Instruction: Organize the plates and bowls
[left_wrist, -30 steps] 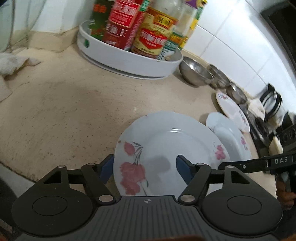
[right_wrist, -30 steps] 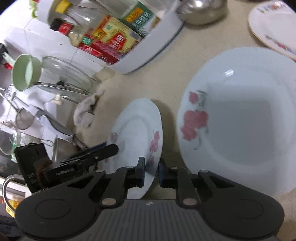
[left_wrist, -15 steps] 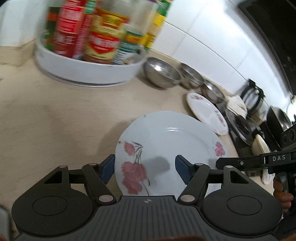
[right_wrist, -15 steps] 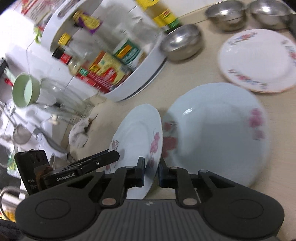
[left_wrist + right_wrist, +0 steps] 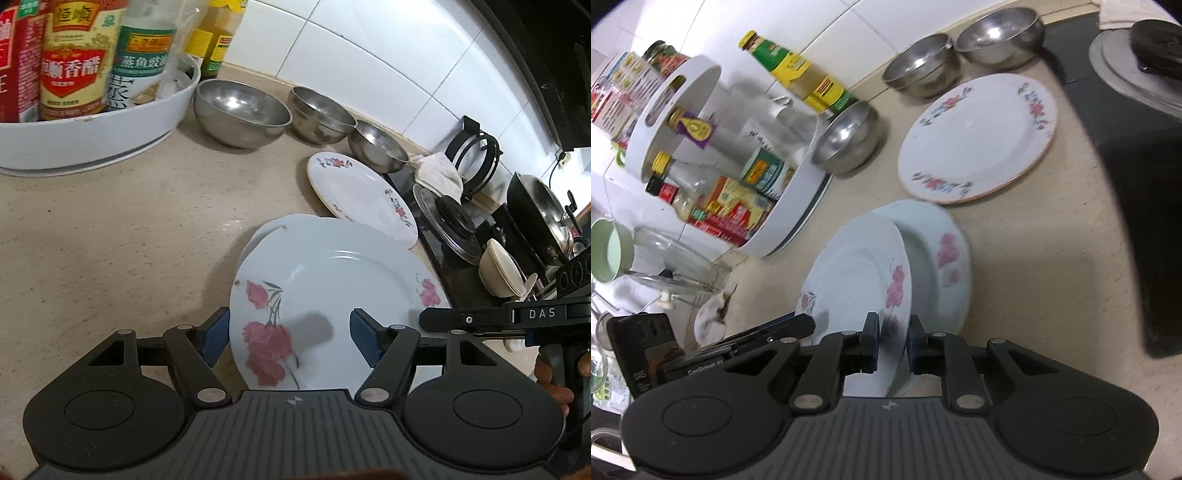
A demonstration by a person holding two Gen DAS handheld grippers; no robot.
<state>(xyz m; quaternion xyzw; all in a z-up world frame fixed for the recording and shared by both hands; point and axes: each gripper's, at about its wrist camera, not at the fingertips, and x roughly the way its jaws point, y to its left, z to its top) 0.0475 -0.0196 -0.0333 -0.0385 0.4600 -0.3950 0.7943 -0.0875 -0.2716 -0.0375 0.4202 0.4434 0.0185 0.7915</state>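
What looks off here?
Small plate pinched by its rim in the right gripper hangs steeply tilted, overlapping the large plate in the left gripper. A cloth lies on the cooktop near a burner.

Two pale-blue flowered plates [image 5: 332, 273] overlap, tilted.

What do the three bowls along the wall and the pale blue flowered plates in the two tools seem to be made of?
The three grey round bowls look like stainless steel, brushed to semi-shiny: metallic grey with bright reflected highlights. The large pale blue flowered plate and the smaller pale blue flowered plate look like glazed ceramic or opal glass: smooth and glossy, with printed pink flowers. Which of the two is unclear.
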